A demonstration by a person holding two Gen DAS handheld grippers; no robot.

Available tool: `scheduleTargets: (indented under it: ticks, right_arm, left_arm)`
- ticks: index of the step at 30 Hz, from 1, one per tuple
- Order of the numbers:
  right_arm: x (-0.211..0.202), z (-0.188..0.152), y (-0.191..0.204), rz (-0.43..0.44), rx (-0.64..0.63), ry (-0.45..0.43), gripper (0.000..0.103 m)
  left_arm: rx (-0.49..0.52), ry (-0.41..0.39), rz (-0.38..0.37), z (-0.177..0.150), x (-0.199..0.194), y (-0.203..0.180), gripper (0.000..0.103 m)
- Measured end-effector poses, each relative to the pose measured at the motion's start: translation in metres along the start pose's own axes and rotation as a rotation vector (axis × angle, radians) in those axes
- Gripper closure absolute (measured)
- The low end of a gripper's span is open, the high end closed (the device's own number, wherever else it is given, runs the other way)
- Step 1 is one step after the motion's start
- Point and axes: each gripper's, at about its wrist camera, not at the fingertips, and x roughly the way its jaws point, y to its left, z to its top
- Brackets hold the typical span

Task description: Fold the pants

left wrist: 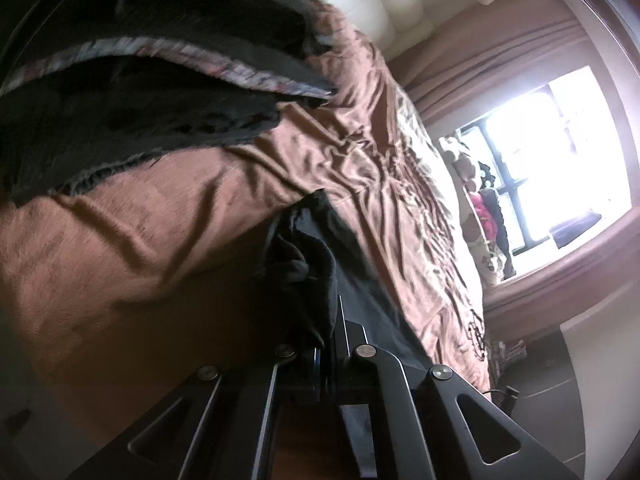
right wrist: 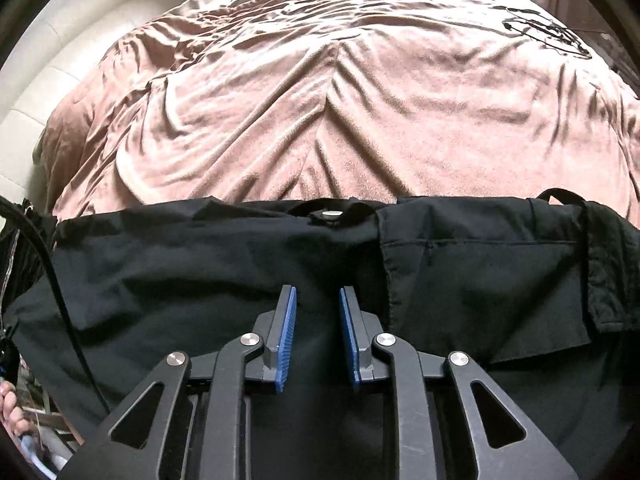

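Right wrist view puts the black pants (right wrist: pixel 248 264) directly beneath and ahead of our right gripper (right wrist: pixel 318 300), whose blue ribbed pads (right wrist: pixel 286 332) stand narrowly apart, holding nothing. The waistband, with its pale button (right wrist: pixel 332 213), runs crosswise to those fingers along the far edge of the cloth, and beyond it lies the rumpled brown bedspread (right wrist: pixel 320 100). On the other side, our left gripper (left wrist: pixel 320 320) is clamped on a bunched fold of the same matte black cloth, raised over the bed. We judge the coming fold turns on that crosswise band. The pants look thin and limp; the spread is plush, with a sheen.
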Motion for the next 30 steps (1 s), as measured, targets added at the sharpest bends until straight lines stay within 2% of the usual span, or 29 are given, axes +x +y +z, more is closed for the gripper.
scheduleTargets:
  ticks: [9, 22, 30]
  right_arm:
    - [-0.020, -0.038, 0.003, 0.056, -0.032, 0.040, 0.084]
    - [-0.059, -0.110, 0.000, 0.156, -0.020, 0.077, 0.084]
    - [-0.080, -0.136, -0.006, 0.200, -0.004, 0.082, 0.084]
  left_arm:
    - [0.085, -0.019, -0.068, 0.005, -0.017, -0.055, 0.101]
    - [0.257, -0.016, -0.186, 0.008, -0.031, -0.164, 0.101]
    - [0.369, -0.009, -0.262, -0.004, -0.041, -0.234, 0.101]
